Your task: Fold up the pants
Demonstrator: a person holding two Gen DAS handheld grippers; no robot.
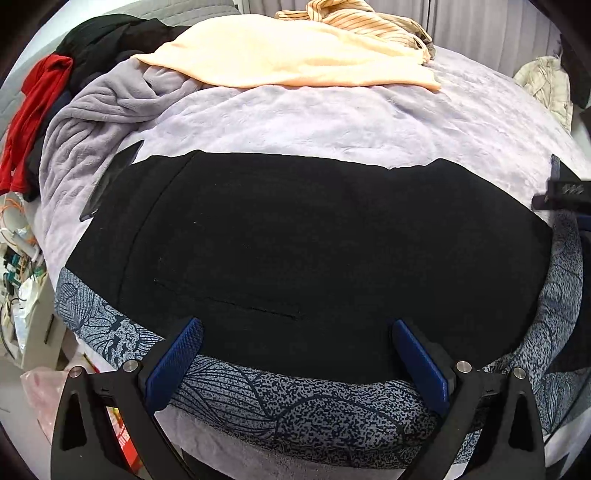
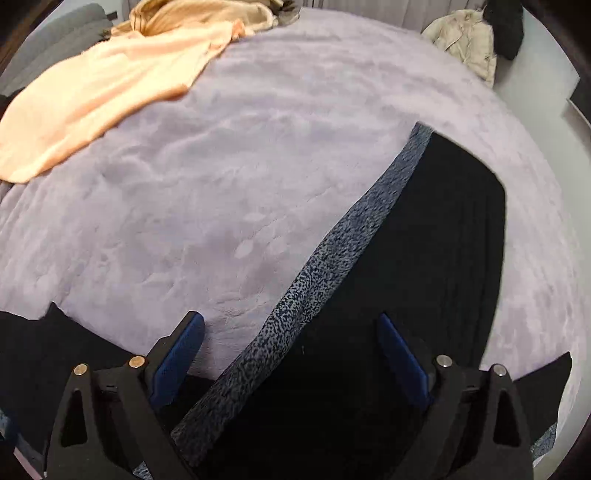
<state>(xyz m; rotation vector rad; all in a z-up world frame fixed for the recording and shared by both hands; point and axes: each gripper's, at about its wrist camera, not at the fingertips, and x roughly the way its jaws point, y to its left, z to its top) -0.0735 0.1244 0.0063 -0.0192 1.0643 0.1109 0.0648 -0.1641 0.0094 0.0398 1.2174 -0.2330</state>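
Jaws of both grippers, left [image 1: 295, 332] and right [image 2: 290, 328], gape empty over one pair of pants [image 1: 303, 236].

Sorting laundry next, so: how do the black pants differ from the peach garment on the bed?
The black pants lie near, smoothed flat over a blue patterned cloth; the peach garment lies far back, looser, with a striped garment over its far edge. Pants are dark, the garment pale. Both rest on the lilac blanket.
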